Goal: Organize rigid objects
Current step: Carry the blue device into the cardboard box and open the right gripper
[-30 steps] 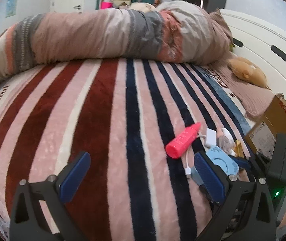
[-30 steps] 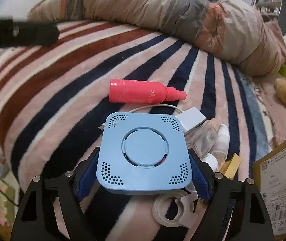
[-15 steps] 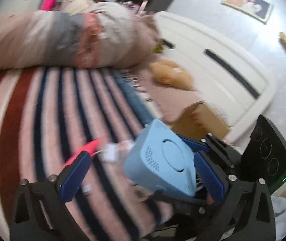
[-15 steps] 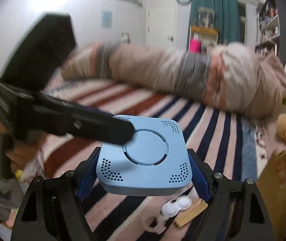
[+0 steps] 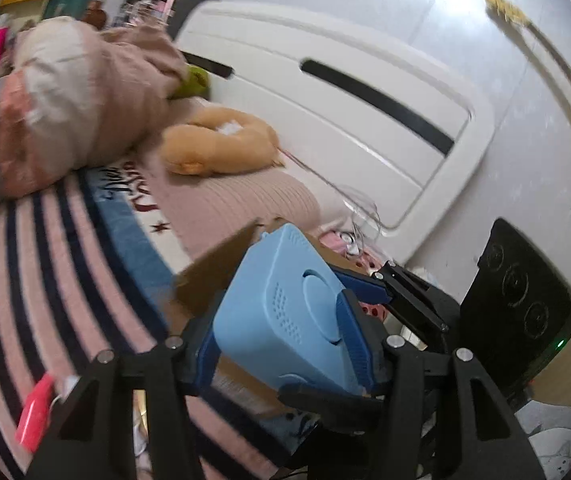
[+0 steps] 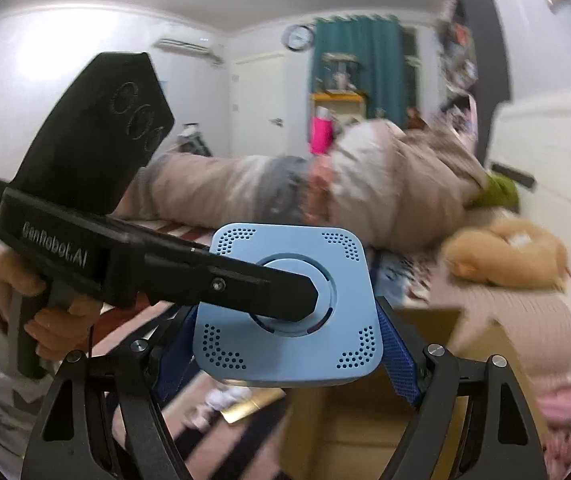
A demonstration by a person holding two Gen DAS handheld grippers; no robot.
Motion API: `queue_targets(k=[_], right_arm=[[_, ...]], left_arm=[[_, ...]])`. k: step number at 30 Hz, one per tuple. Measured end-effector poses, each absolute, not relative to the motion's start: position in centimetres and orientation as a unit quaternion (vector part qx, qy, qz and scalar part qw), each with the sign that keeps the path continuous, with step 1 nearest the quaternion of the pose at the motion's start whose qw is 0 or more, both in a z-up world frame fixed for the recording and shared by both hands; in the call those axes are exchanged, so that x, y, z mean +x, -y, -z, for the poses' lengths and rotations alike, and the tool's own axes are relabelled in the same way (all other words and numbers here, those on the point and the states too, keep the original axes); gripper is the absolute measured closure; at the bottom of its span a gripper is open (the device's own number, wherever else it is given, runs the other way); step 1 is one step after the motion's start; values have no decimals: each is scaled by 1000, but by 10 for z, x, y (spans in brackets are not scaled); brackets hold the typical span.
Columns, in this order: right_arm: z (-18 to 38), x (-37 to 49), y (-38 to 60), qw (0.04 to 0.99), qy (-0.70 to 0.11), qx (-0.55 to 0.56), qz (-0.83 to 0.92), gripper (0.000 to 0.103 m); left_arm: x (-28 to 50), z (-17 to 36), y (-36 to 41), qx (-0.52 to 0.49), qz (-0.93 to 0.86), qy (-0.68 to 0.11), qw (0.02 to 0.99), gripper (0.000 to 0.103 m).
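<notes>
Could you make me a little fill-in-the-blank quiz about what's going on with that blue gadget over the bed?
1. The square device held between both grippers is light ____.
2. Below the device sits an open ____ box.
3. The blanket on the bed has a ____ pattern.
4. The plush toy near the white headboard is ____ in colour.

Missing words: blue; cardboard; striped; tan

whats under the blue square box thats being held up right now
Below the blue square box sits an open cardboard box on the striped blanket, plus a gold packet and something white and blurred. The cardboard box's inside is mostly hidden by the blue box and gripper fingers.
</notes>
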State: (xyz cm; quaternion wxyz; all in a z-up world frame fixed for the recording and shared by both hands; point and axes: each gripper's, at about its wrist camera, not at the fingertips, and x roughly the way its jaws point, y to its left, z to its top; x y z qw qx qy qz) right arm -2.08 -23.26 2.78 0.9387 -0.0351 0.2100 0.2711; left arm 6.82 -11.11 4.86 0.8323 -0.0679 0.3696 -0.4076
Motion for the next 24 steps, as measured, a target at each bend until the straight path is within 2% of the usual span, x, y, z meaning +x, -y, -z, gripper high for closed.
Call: queue_targets(k=[7,15,16,18,20,24], right_arm=[[-5,-2,291,928,-295,-26,-225,24],[23,16,313,906,-354,-13,-231,24],[25,19,314,905,-358,-11,-230,24],[26,19,314,906,-359,-11,-226,23],[25,14,314,906,-359,-10,-223,18],[22,10,311,910,-350,-13,-223,12]], left_arm=[[87,-23,186,-3,405,-419,812,54],[96,2,207,18,387,-452,804,54],[96,3,206,19,383,-451,806,52],[99,2,204,15,379,-449,809,37],[99,0,199,16,371,-441,817,30],[89,-12,181,12,363,-422,831,28]])
